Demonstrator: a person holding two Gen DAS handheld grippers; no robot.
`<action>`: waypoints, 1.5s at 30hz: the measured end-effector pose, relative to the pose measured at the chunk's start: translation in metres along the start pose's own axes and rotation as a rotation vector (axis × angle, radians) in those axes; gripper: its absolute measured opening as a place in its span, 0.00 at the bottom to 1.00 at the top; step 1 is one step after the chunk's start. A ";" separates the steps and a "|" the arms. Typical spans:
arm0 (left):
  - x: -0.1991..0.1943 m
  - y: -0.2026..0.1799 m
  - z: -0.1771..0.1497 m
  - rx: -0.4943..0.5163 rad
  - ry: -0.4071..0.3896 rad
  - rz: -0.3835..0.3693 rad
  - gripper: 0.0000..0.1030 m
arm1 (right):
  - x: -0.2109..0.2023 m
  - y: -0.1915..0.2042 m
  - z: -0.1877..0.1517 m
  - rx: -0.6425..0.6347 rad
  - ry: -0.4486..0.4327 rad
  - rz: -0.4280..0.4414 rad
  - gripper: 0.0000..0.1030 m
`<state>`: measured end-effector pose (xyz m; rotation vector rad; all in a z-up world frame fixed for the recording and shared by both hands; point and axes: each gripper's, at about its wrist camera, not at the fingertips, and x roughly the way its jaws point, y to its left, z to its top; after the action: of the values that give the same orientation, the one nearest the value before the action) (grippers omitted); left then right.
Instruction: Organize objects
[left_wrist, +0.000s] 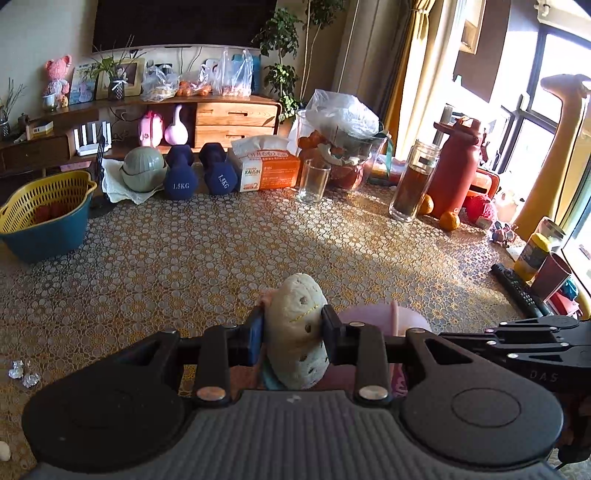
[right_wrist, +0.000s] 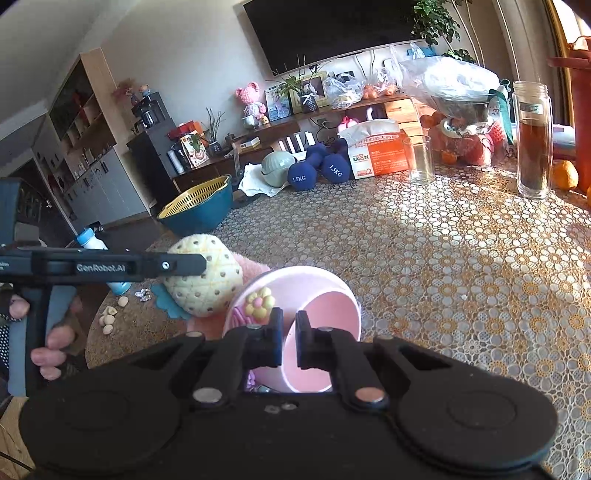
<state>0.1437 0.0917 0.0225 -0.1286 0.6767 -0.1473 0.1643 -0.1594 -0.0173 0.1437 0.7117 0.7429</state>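
My left gripper (left_wrist: 292, 332) is shut on a cream plush pineapple toy (left_wrist: 295, 332) with brown dots, held just above the lace-covered table near its front edge. The toy also shows in the right wrist view (right_wrist: 203, 280), under the left gripper's arm. My right gripper (right_wrist: 290, 341) is shut on the rim of a pink container (right_wrist: 314, 295) with a flower charm (right_wrist: 258, 302); the container lies tilted, its opening facing right. The pink container shows in the left wrist view (left_wrist: 384, 317) just right of the toy.
At the table's back stand a yellow-and-blue basket (left_wrist: 44, 218), two blue dumbbells (left_wrist: 199, 173), a tissue box (left_wrist: 266, 166), an empty glass (left_wrist: 314, 181), a jar of dark liquid (left_wrist: 413, 181), a red bottle (left_wrist: 458, 166) and oranges (left_wrist: 448, 220). A remote (left_wrist: 517, 291) lies at right.
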 end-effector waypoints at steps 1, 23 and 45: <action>-0.005 -0.002 0.004 0.007 -0.010 -0.006 0.31 | 0.000 0.001 0.000 -0.001 0.000 0.001 0.06; 0.017 -0.022 0.008 0.057 0.000 -0.068 0.30 | 0.001 0.004 -0.002 -0.037 0.003 0.019 0.05; 0.052 -0.013 0.010 0.111 0.046 0.034 0.30 | -0.002 0.007 -0.003 -0.019 -0.003 0.026 0.05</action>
<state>0.1883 0.0704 0.0007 -0.0069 0.7147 -0.1555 0.1573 -0.1560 -0.0165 0.1366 0.7009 0.7743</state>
